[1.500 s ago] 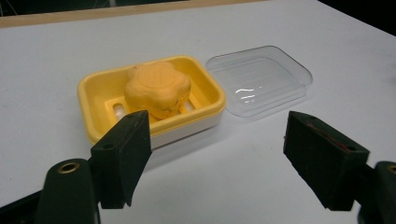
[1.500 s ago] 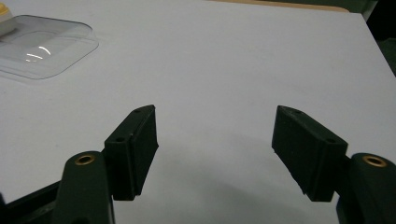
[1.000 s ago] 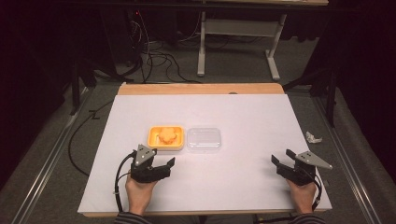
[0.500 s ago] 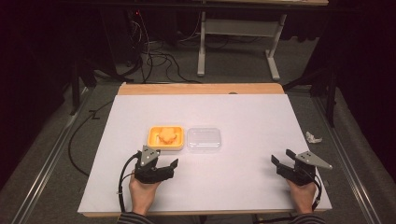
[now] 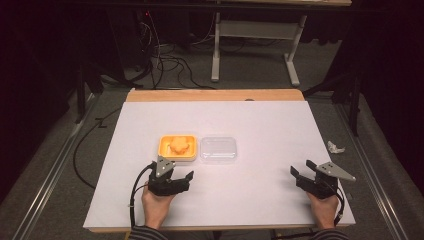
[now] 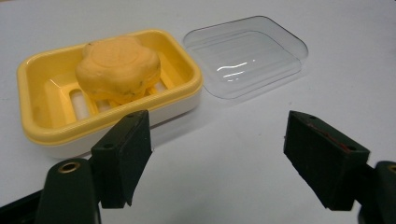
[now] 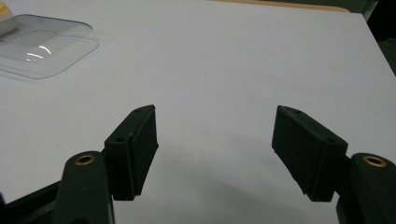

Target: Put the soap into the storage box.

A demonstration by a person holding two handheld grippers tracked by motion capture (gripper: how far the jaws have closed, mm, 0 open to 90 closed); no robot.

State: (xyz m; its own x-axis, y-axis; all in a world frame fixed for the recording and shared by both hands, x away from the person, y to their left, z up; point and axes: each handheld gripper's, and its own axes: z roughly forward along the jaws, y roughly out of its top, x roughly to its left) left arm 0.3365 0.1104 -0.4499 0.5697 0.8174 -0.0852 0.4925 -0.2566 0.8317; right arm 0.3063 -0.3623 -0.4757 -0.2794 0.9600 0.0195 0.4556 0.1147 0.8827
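The near wall of the yellow dish point(image 6: 70, 135) is partly hidden behind one jaw of the left tool point(image 6: 217, 154) in the left gripper view. In the right gripper view, the dish is cut off at the top left corner, and only a part of the clear lid point(image 7: 42, 44) is seen. The small white scrap point(image 5: 336, 147) on the floor, off the right side of the desk point(image 5: 260, 115), is too small to make out.

The orange soap point(image 5: 179, 144) is seen lying in the yellow dish point(image 5: 165, 150), near the middle of the desk. The clear lid point(image 5: 218, 149) is laid flat just beside the dish, on its right.

The left tool point(image 5: 187, 177) is held open, with nothing between its jaws, and it is pointed at the dish from just in front of it. The right tool point(image 5: 301, 170) is also held open and empty, well apart from the dish, near the right edge of the desk.

Wide bare room is left on the desk behind the dish and between the two tools.
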